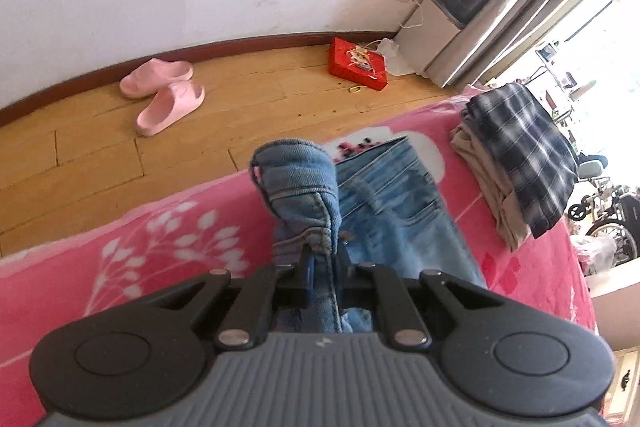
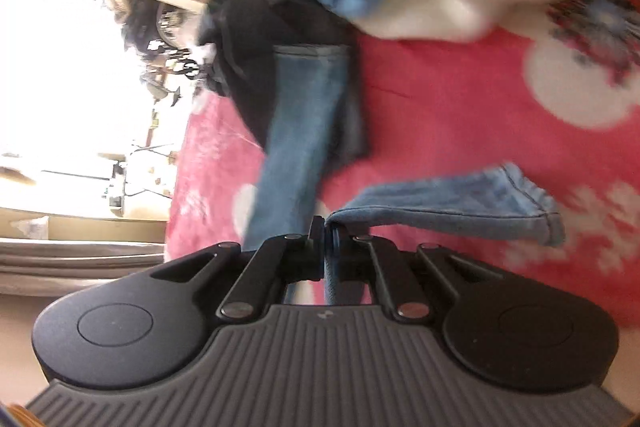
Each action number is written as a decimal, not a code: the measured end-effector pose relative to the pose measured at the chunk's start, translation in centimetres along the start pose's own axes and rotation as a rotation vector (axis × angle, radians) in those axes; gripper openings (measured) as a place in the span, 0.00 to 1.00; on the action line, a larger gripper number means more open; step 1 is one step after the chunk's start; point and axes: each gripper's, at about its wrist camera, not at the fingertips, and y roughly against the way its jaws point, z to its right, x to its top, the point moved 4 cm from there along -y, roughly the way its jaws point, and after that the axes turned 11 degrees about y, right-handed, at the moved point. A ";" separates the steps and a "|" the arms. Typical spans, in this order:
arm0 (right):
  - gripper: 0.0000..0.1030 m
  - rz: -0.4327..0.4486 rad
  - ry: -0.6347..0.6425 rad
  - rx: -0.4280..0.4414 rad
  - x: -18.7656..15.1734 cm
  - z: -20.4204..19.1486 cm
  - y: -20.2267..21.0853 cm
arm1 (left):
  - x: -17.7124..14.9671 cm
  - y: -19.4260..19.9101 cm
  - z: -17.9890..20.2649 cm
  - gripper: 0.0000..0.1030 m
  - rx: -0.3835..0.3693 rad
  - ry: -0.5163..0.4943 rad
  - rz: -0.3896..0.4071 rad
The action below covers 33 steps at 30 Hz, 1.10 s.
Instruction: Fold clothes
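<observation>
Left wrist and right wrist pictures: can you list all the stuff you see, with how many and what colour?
jeans: one, blue, on the bed, pinched at both ends
blanket: one, pink with white flowers, on the bed
folded clothes: one stack, plaid over beige, on the bed's far side
slippers: two, pink, on the wood floor
box: one, red, by the wall
left hand-held gripper: one, black, shut on jeans
right hand-held gripper: one, black, shut on jeans

Left hand-held gripper (image 1: 322,259), right hand-held gripper (image 2: 326,233): both clamped, angled downward.
</observation>
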 end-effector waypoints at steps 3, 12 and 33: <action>0.02 0.005 0.030 0.018 1.7 -2.5 -2.7 | 0.6 -1.6 2.5 0.10 0.011 -0.009 -0.007; 0.02 0.002 0.111 -0.011 7.1 -9.8 -11.9 | 2.8 -9.2 9.0 0.11 0.069 0.040 -0.041; 0.47 -0.180 0.001 0.163 2.9 -6.9 -14.5 | 3.4 -11.3 6.2 0.64 -0.227 -0.072 -0.174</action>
